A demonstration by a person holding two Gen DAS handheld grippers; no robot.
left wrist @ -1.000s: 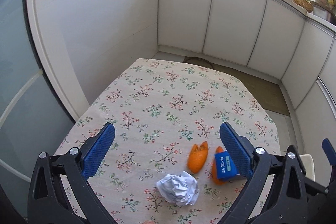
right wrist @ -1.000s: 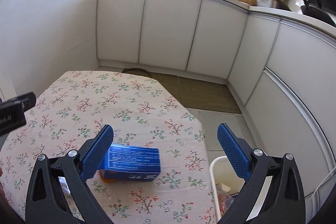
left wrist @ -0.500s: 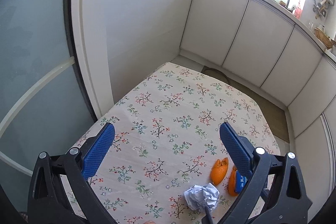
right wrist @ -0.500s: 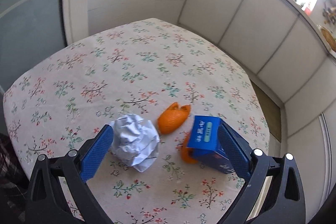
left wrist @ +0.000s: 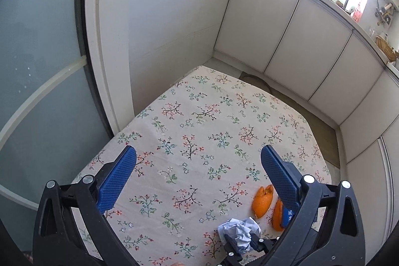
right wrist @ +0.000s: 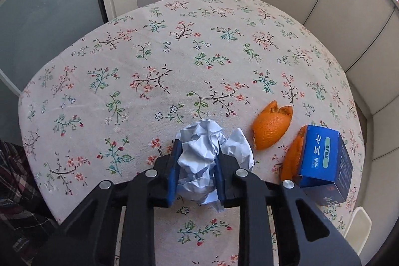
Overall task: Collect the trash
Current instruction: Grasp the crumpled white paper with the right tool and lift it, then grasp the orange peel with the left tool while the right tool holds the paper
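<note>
Two tongs in play. Right tongs [right wrist: 197,161] clamped on the crumpled paper ball [right wrist: 202,153], blue pads pressed into both sides of it; the ball sits on the bench [right wrist: 174,54] near its front edge. Whether it is lifted off the cloth or resting on it, cannot tell. Left tongs [left wrist: 197,176] spread wide, nothing between the pads, held above the bench back and left of the paper ball.

Landmark = paper ball. Just right of it and slightly farther back: first orange peel [right wrist: 271,126], curved side up, flat on the floral cloth, close to the ball but apart. Farther right of the ball: second orange peel [right wrist: 291,156], leaning against the left face of the blue box [right wrist: 324,158], touching it. Blue box stands at the bench's right edge, white and green label on its top face. Below and right of the box, off the bench: white bin rim [right wrist: 359,228], only a corner visible, contents not visible.

Left wrist view: paper ball [left wrist: 239,231] at bottom with the right tongs' black tips [left wrist: 239,246] on it; first peel [left wrist: 261,201] right of the ball, second peel [left wrist: 276,216] and box [left wrist: 288,213] mostly hidden behind the left tongs' right finger. White cabinets [left wrist: 299,29] far behind the ball.
</note>
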